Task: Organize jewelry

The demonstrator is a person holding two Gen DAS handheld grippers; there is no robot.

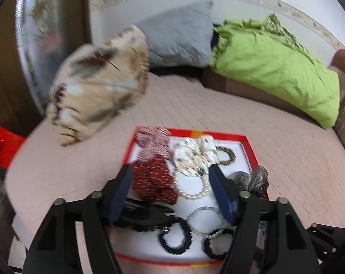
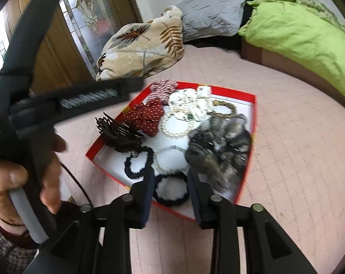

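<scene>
Hovering over a red box on a pink mat, the left tongs stand with their two dark blue pads well apart and nothing between them. Just beyond the left pad lies a dark red scrunchie; between the pads, farther out, sits a pearl bracelet, and past that a cream flowered scrunchie. A red-and-white striped scrunchie lies beyond the dark red one, at the far left corner of the box. Beyond the right pad are a brown bead bracelet and a grey furry scrunchie. Nearer than the pads lie a black hair tie, a clear bead bracelet, a black scalloped hair tie and a black hair claw.

The right tongs are also open, empty, poised over the near corner of the box. The black scalloped hair tie lies right between their pads, a little below them; whether they touch it I cannot tell. The grey furry scrunchie sits just beyond the right pad, the black hair tie just beyond the left one. To their left a hand grips the other tool's handle.
</scene>
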